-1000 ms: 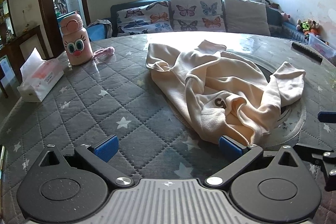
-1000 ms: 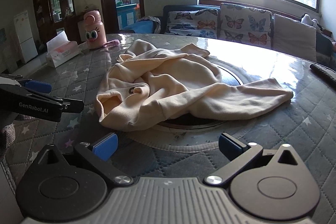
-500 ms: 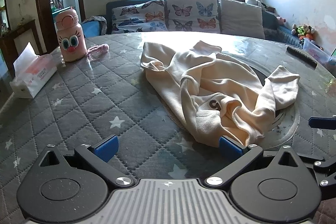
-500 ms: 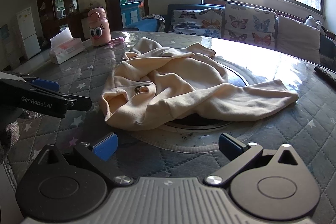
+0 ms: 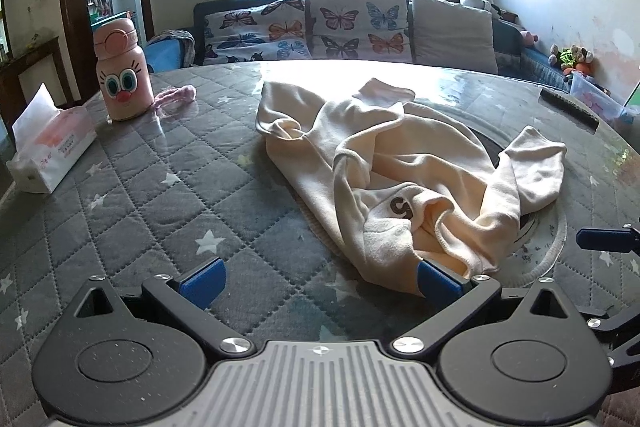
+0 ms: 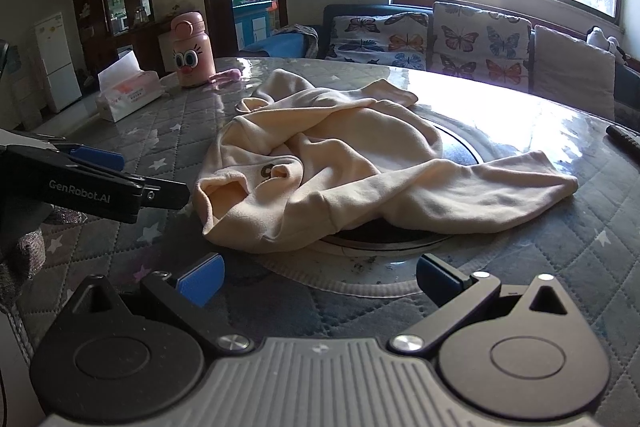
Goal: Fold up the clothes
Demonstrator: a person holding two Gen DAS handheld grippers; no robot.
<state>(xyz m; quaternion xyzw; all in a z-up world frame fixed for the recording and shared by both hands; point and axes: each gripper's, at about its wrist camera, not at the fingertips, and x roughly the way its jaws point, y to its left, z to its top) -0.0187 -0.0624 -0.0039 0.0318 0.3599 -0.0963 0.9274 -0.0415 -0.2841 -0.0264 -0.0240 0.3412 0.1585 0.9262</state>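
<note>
A cream sweatshirt [image 5: 400,163] lies crumpled on the round table with the quilted star cover [image 5: 160,211]; it also fills the middle of the right wrist view as the cream sweatshirt [image 6: 340,163], one sleeve stretched out to the right. My left gripper [image 5: 320,281] is open just short of the garment's near hem, its right pad [image 5: 436,279] touching or nearly touching the cloth. My right gripper [image 6: 318,277] is open, a little short of the sweatshirt, nothing between its fingers. The left gripper also shows from the side in the right wrist view as a black tool [image 6: 92,179].
A pink cartoon bottle [image 5: 122,83] and a tissue box [image 5: 50,151] stand at the table's far left, a pink strap [image 5: 176,95] beside the bottle. A dark remote [image 5: 568,105] lies far right. A glass turntable [image 6: 456,147] sits under the garment. A sofa with butterfly cushions [image 5: 340,27] lies beyond.
Both grippers have moved slightly forward towards the sweatshirt, which looks a little larger and nearer. The garment itself has not moved. Both stay open.
</note>
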